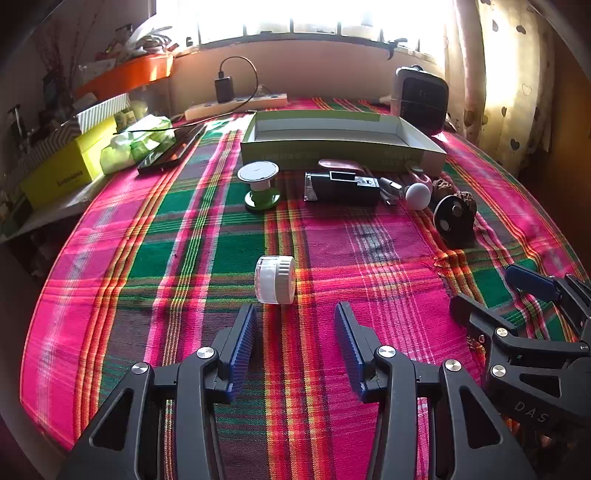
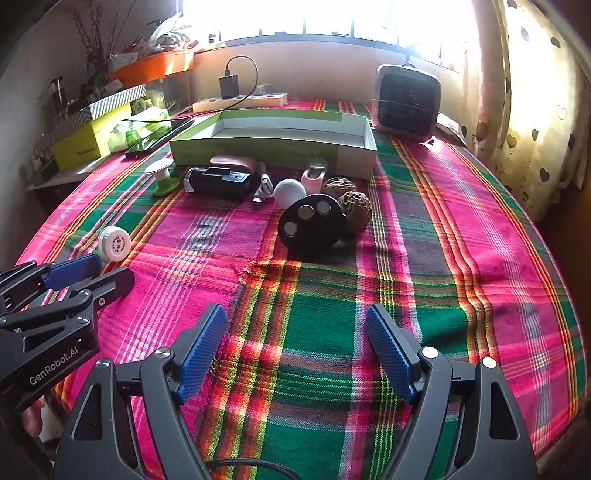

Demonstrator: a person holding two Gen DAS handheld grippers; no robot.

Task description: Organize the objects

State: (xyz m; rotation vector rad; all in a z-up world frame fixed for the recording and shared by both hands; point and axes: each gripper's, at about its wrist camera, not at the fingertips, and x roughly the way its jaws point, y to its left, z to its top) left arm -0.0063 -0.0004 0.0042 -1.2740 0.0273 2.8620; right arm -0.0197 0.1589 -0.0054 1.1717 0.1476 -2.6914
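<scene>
Two grippers, both yours, stand wide open and hold nothing: left gripper [image 1: 295, 325], right gripper [image 2: 295, 328]. The small white jar [image 1: 275, 279] lies on its side at frame centre, just beyond the left fingertips; the open green box [image 1: 369, 149] sits upper centre

Daylight poured in from the window [image 1: 306, 14] at the far side, blown out to pure white in both views, and the curtain [image 2: 532, 92] glowed yellow. Objects cast short shadows toward the camera on the plaid cloth [image 1: 207, 236]. Colours looked saturated and slightly hazy. Fisheye distortion bowed the table edges, and dark vignetting filled the corners. Focus was reasonably sharp in the centre.
</scene>
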